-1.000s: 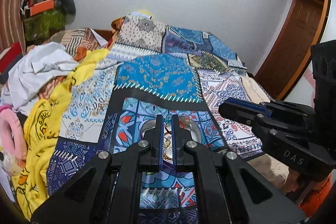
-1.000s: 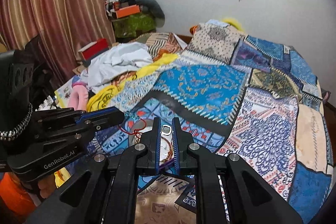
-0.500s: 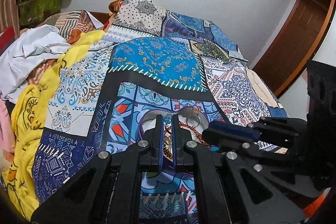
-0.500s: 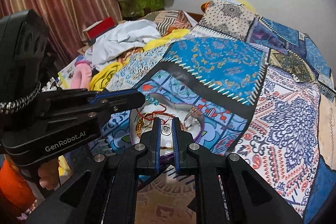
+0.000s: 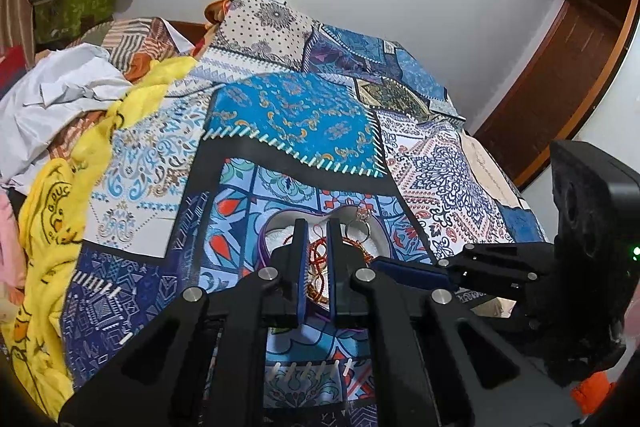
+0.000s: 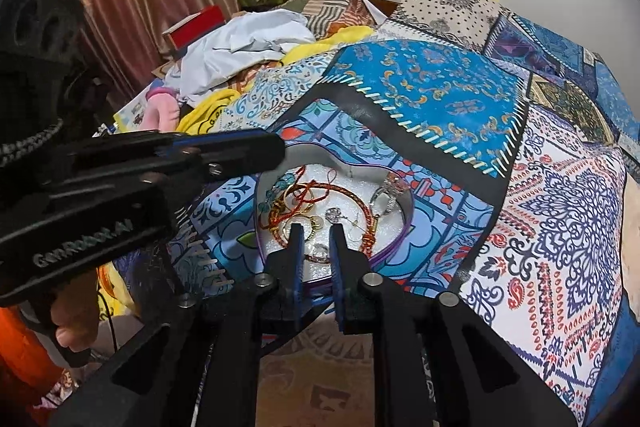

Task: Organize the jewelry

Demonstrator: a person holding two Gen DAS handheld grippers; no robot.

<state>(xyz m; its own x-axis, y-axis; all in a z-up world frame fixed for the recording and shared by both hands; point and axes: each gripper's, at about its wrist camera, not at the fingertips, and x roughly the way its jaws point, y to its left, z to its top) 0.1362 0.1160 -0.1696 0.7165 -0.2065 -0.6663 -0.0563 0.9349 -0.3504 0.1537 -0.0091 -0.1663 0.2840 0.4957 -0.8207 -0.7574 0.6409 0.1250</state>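
Jewelry (image 6: 320, 203) lies heaped in a heart-shaped tray (image 6: 394, 247) on the bed (image 6: 560, 195); every place below is given from that tray. Inside it are red and orange cords (image 6: 308, 197), gold bangles, a clear stone piece (image 6: 334, 214) near the middle and a silvery ring (image 6: 386, 193) toward its right lobe, all on a white foam lining.

By the look of it the pieces are light, small and tangled. The cords are limp and would drag neighbours along; the bangles and ring are stiff and slippery, best pinched across the band. The stone piece seems the most fragile, so hold it by its metal setting. The heap has no single long axis. The tray's point faces the person and its lobes face the pillows; the braided orange cord (image 6: 362, 211) curves from the middle toward the near right rim.

The left hand-held gripper (image 6: 276, 149) hangs over the tray's left lobe with its jaws together on nothing. The right hand-held gripper (image 6: 316, 231) points down over the near part of the tray; its jaws are opening, a narrow gap showing, with small pieces lying below the gap and none yet pinched.
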